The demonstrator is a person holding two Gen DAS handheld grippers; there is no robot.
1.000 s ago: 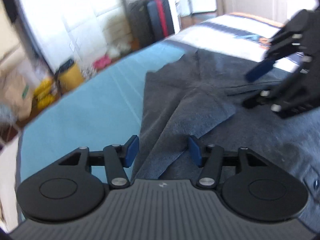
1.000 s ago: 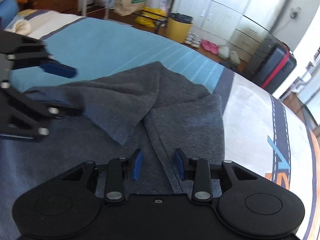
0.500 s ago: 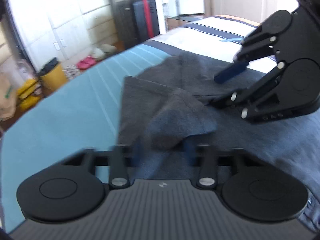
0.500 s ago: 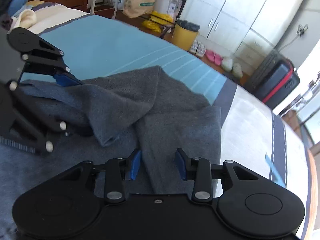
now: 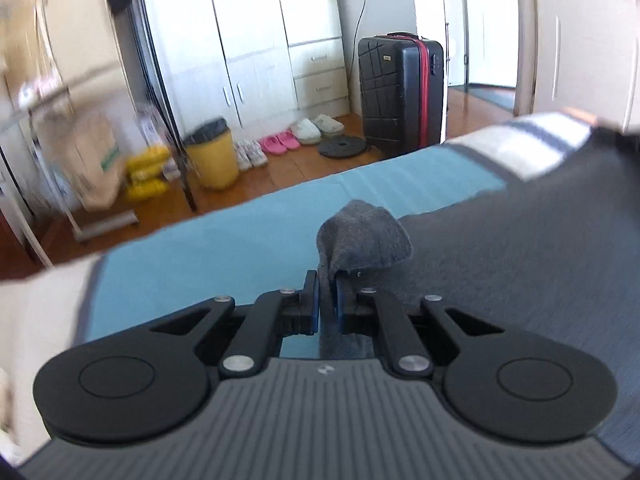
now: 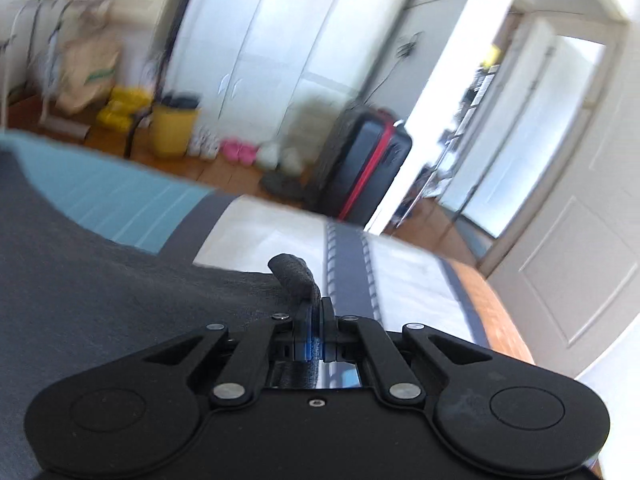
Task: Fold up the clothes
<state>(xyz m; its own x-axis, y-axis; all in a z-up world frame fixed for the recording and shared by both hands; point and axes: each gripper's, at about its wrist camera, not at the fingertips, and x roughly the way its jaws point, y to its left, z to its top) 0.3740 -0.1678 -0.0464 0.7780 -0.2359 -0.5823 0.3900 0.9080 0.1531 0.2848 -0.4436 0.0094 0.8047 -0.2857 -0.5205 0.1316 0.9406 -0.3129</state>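
Note:
A dark grey garment (image 5: 500, 248) lies spread on the bed's blue cover (image 5: 224, 248). My left gripper (image 5: 327, 280) is shut on an edge of it, and a bunched tuft of cloth (image 5: 362, 236) sticks up past the blue pads. In the right wrist view the same grey garment (image 6: 100, 280) fills the left side. My right gripper (image 6: 320, 304) is shut on another edge, with a rolled bit of fabric (image 6: 294, 274) poking out ahead of the pads. Neither gripper shows in the other's view.
Beyond the bed's far edge is a wooden floor with a black suitcase (image 5: 400, 92), a yellow bin (image 5: 212, 160), pink slippers (image 5: 280, 142) and a paper bag (image 5: 92, 160) before white wardrobes. The bed cover turns white with dark stripes (image 6: 348, 248) at the right. A doorway (image 6: 520, 140) stands open.
Both grippers went from open over the garment to shut on its cloth, then rose and tilted up. Each has dropped out of the other's view.

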